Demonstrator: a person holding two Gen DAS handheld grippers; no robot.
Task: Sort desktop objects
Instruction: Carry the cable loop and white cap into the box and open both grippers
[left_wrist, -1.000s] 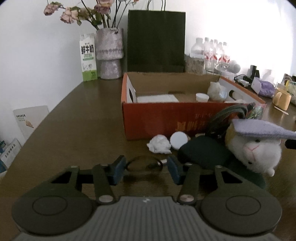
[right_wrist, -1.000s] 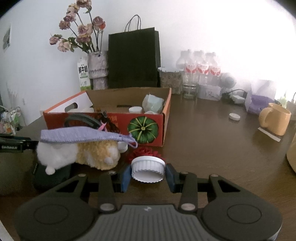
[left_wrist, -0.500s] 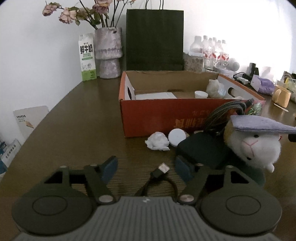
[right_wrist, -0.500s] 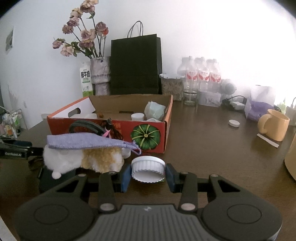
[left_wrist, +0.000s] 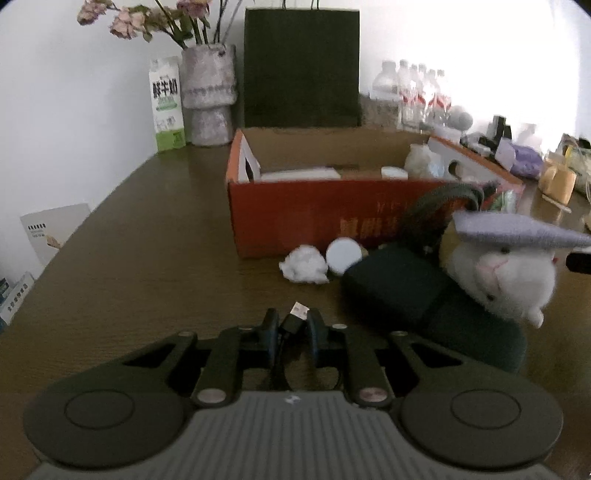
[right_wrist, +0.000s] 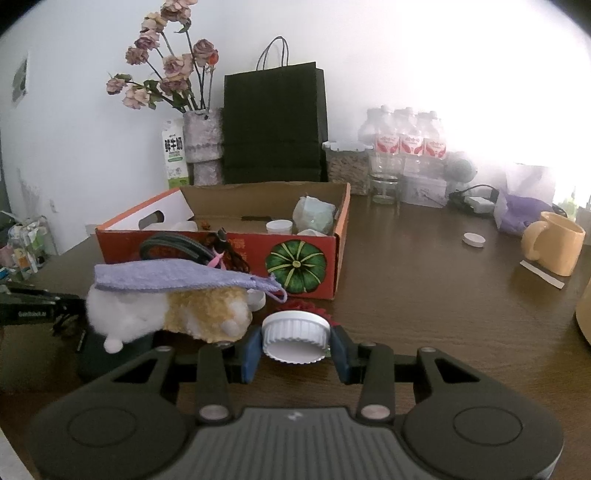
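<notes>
- The orange cardboard box (left_wrist: 317, 218) stands open-topped at twelve o'clock from both grippers, a sensible bin for the sorting; a white pad, a small white cup and a pale crumpled lump already lie inside.
- The plush hamster (right_wrist: 166, 314) under a lilac cloth (right_wrist: 177, 278) lies on a dark case (left_wrist: 399, 284) at ten o'clock from the right gripper, unsorted, just outside the box.
- The right gripper (right_wrist: 295, 349) pinches a white ribbed lid (right_wrist: 295, 334) between its blue pads, open side tilted toward the camera; held off the table, it looks ready to carry to the box.
- The left gripper (left_wrist: 290, 326) has just been closing, and its fingers now stand nearly together around a black USB cable (left_wrist: 291, 321) whose silver plug pokes out at one o'clock. Gripping near the plug likely keeps the limp cord from slipping.
- A white paper wad (left_wrist: 304, 264) and round white cap (left_wrist: 343, 254) wait at twelve o'clock from that gripper, against the box wall.
</notes>
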